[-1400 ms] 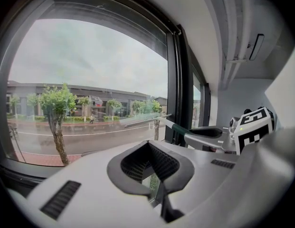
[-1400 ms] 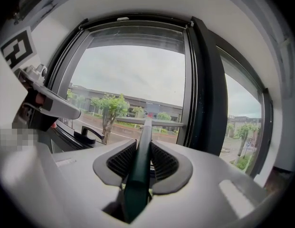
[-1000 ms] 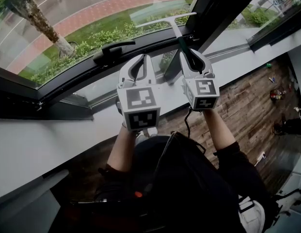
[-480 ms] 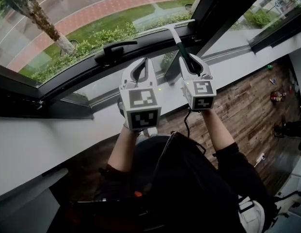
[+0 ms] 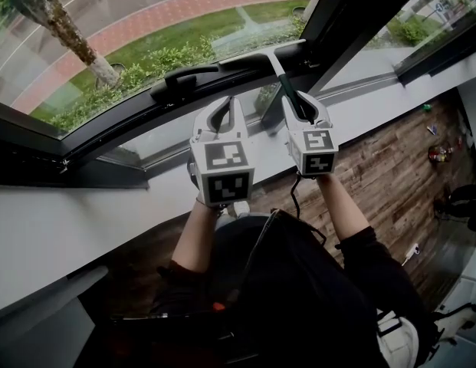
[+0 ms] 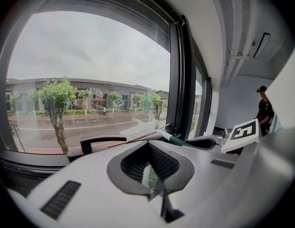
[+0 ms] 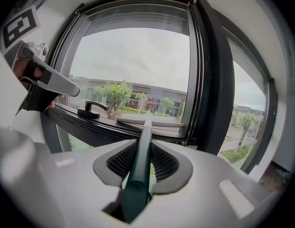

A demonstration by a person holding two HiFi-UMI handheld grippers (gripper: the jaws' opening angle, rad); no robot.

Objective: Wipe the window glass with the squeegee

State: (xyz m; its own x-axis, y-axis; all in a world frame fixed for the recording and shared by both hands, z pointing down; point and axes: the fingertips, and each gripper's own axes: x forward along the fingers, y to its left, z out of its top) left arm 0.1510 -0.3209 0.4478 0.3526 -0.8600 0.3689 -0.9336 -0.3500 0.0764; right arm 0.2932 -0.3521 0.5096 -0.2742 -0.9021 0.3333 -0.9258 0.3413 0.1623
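now right gripper [image 5: 297,103], arm outstretched, clamps squeegee [image 5: 277,66] low at window glass [image 5: 146,21].

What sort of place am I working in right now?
Likely an indoor room, perhaps an office, beside a large dark-framed window. Inside are a window handle, a white sill and a wood-plank floor. Outside the glass are a tree and a street.

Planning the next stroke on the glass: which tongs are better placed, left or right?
Right. The right tongs are shut on the squeegee by its handle, its blade at the bottom edge of the window glass. The left tongs are shut on nothing.
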